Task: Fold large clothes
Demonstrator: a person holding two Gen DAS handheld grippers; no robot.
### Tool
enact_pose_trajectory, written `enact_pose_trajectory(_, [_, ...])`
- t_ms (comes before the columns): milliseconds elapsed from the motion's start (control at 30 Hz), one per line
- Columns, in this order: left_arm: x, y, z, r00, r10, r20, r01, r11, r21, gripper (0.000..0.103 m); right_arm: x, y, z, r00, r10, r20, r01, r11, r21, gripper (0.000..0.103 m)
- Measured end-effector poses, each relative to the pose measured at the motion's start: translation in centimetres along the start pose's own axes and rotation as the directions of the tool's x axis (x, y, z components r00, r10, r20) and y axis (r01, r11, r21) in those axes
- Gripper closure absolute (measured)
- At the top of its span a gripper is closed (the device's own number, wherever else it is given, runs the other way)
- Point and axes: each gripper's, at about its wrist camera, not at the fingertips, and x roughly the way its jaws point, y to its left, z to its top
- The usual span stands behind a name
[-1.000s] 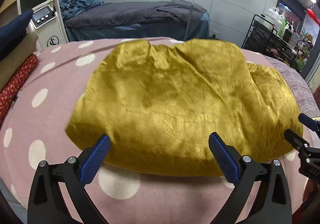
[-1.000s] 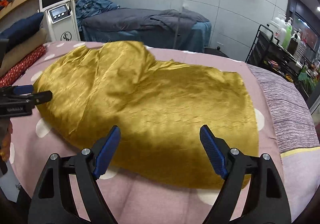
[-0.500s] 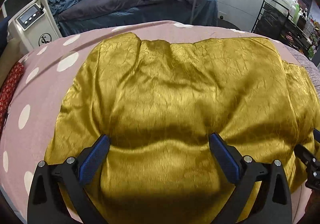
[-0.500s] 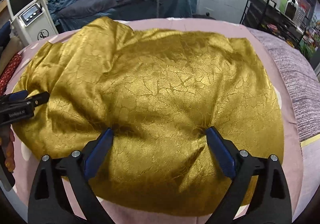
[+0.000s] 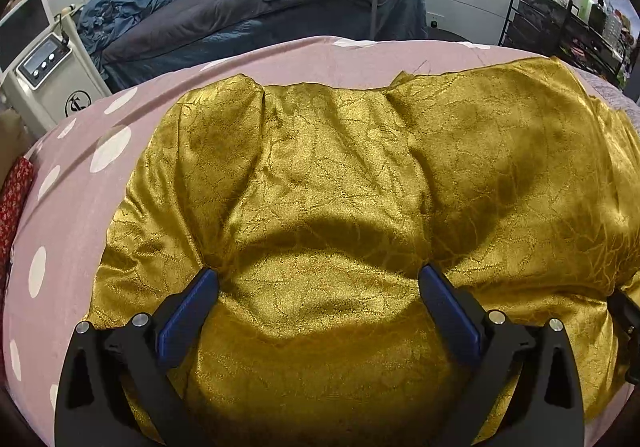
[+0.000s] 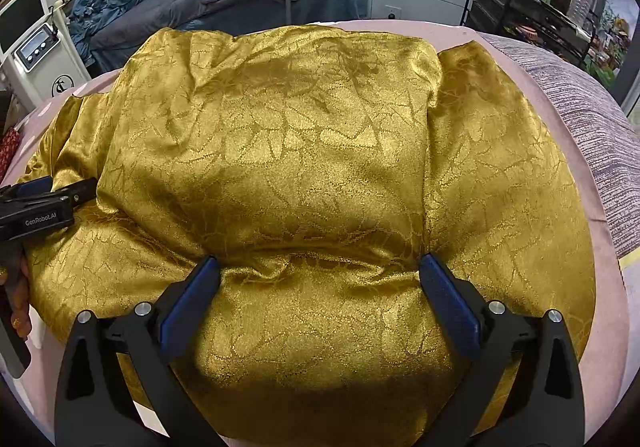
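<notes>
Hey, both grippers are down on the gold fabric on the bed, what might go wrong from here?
1. The gold garment is slick and already lies in layers; with the right gripper and left gripper open and pressing in, closing may pinch only the top layer or too many.
2. Wrinkles near the far edge could get folded in.
3. It may slide on the pink dotted bedcover.

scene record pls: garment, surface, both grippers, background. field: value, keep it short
garment: gold cloth, crinkle pattern, spread with folds and wrinkles
surface: pink polka-dot sheet
left gripper: jaws wide, fingertips pressing into the cloth
right gripper: jaws wide, fingertips pressing into the cloth, fabric bulging between them
background: dark covered bed, white machine with screen, black rack with bottles
</notes>
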Motion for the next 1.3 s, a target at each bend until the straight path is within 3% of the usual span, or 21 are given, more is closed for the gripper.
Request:
enact_pose_trajectory(133, [-1.0, -0.1, -0.2, 1.0, -0.005, -0.001, 0.005, 1.0, 0.006, 0.005, -0.3, 0.2, -0.2, 1.0, -0.002, 0.003, 0.002, 1.0, -0.011, 0.005])
enact_pose_trajectory(300, [-4.2, 0.8, -1.2, 0.997, -0.048, 0.058, 0.05, 0.998, -0.036, 0.006, -1.6, -0.4, -0.2, 0.999, 0.048, 0.011, -0.048, 0.999, -0.001, 0.006])
enact_pose_trajectory(467, [-8.1, 1.8, -3.3, 0.988, -0.109, 0.108, 0.117, 0.991, -0.068, 0.006, -4.6, -1.1, -1.0, 0.993, 0.083, 0.08, -0.085, 0.996, 0.02, 0.006])
enact_pose_trajectory(667, [-12.2, 4.1, -5.6, 0.972, -0.156, 0.177, 0.182, 0.973, -0.14, 0.006, -8.8, -1.5, -3.4, 0.981, 0.055, 0.187, -0.043, 0.997, -0.069, 0.006])
enact_pose_trajectory(767, [-12.9, 5.2, -6.7, 0.973, -0.153, 0.173, 0.183, 0.968, -0.171, 0.006, -10.1, -2.6, -4.6, 0.977, 0.048, 0.207, -0.033, 0.997, -0.076, 0.006])
enact_pose_trajectory(967, [-13.5, 8.1, -7.8, 0.973, -0.145, 0.177, 0.181, 0.962, -0.205, 0.006, -10.9, -7.0, -5.6, 0.981, 0.031, 0.192, -0.031, 1.0, -0.006, 0.006])
enact_pose_trajectory(1133, [-12.7, 11.3, -7.2, 0.965, -0.207, 0.161, 0.246, 0.927, -0.284, 0.006, -10.0, -11.1, -5.5, 0.984, 0.08, 0.159, -0.102, 0.986, 0.133, 0.006])
enact_pose_trajectory(1300, [-11.3, 13.0, -5.8, 0.96, -0.243, 0.142, 0.275, 0.914, -0.299, 0.006, -8.8, -14.0, -4.9, 0.98, 0.152, 0.132, -0.18, 0.956, 0.234, 0.006])
